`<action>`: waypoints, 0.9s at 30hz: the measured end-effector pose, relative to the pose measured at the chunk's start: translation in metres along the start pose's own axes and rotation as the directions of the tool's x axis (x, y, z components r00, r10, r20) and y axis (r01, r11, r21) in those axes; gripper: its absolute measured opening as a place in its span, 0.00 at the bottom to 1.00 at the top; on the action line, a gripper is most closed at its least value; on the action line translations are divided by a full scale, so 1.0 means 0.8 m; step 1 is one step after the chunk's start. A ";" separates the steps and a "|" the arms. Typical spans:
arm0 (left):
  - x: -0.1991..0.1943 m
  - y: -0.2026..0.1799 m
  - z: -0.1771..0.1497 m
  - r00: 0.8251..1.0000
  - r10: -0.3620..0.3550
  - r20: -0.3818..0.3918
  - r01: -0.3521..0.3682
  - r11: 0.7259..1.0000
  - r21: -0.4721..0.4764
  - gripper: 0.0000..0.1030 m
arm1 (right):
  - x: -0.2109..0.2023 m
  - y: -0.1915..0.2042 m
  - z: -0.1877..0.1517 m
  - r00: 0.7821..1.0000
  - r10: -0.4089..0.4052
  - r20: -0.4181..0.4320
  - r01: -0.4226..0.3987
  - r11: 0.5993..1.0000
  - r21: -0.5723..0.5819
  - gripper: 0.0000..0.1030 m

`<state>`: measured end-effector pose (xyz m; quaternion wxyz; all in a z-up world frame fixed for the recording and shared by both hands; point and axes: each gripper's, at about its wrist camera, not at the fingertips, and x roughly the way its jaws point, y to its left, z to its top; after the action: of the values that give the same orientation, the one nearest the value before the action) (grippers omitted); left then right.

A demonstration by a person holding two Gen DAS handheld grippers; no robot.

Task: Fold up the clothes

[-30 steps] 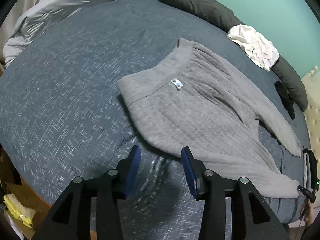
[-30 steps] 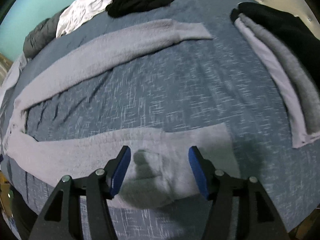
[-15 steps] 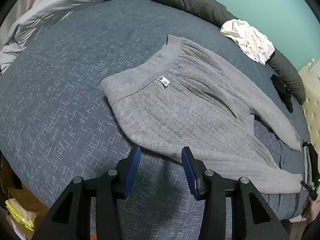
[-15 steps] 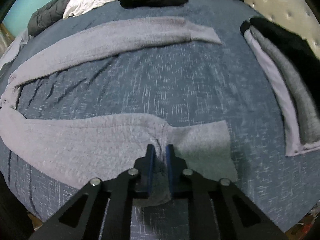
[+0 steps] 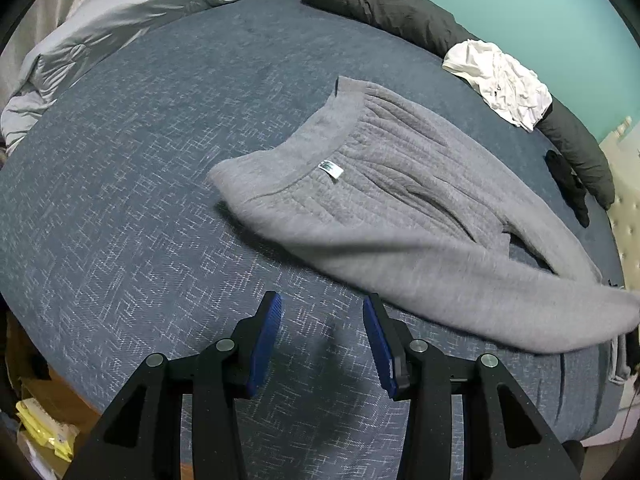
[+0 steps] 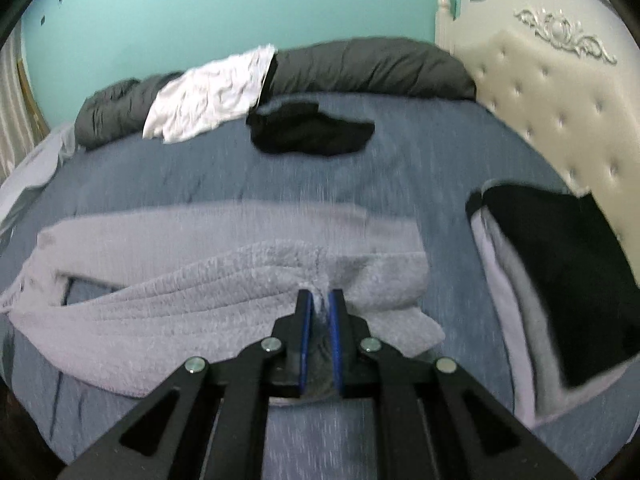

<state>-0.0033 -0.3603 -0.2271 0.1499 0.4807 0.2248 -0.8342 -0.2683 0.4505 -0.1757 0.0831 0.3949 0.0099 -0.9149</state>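
Our right tool [image 6: 319,296] is clamped on a bunched leg of the grey quilted trousers [image 5: 384,216], lifting it off the blue bed [image 5: 140,168] above the other leg. Our left tool [image 5: 322,312] hovers with its blue pads [image 5: 266,332] wide apart over bare cover, near the waistband side. A stack of folded clothes [image 6: 560,280] lies by the tufted headboard [image 6: 560,120].

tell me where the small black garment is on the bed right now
In the right wrist view the small black garment lies on the blue bedspread just in front of the dark rolled duvet, right of the white crumpled cloth.
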 end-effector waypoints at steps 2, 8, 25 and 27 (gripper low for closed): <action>-0.001 0.002 0.000 1.000 0.003 0.001 -0.003 1.000 -0.002 0.45 | -0.004 0.002 0.033 0.999 -0.004 0.041 0.004 1.000 0.002 0.08; -0.004 0.006 0.002 1.000 0.011 0.004 -0.011 1.000 -0.007 0.45 | -0.045 0.014 0.123 0.975 0.016 0.221 -0.015 1.000 -0.009 0.08; -0.001 -0.026 -0.003 1.000 -0.017 -0.003 0.017 1.000 0.027 0.45 | 0.001 0.025 -0.065 0.984 0.122 0.127 -0.100 0.982 -0.162 0.08; -0.001 -0.032 -0.002 1.000 -0.021 -0.002 0.021 0.999 0.032 0.45 | 0.003 0.020 -0.093 0.986 0.128 0.104 -0.110 0.981 -0.161 0.08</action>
<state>-0.0135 -0.3371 -0.2209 0.1333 0.4814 0.2167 -0.8388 -0.2135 0.4408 -0.2281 0.1687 0.3342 0.0523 -0.9258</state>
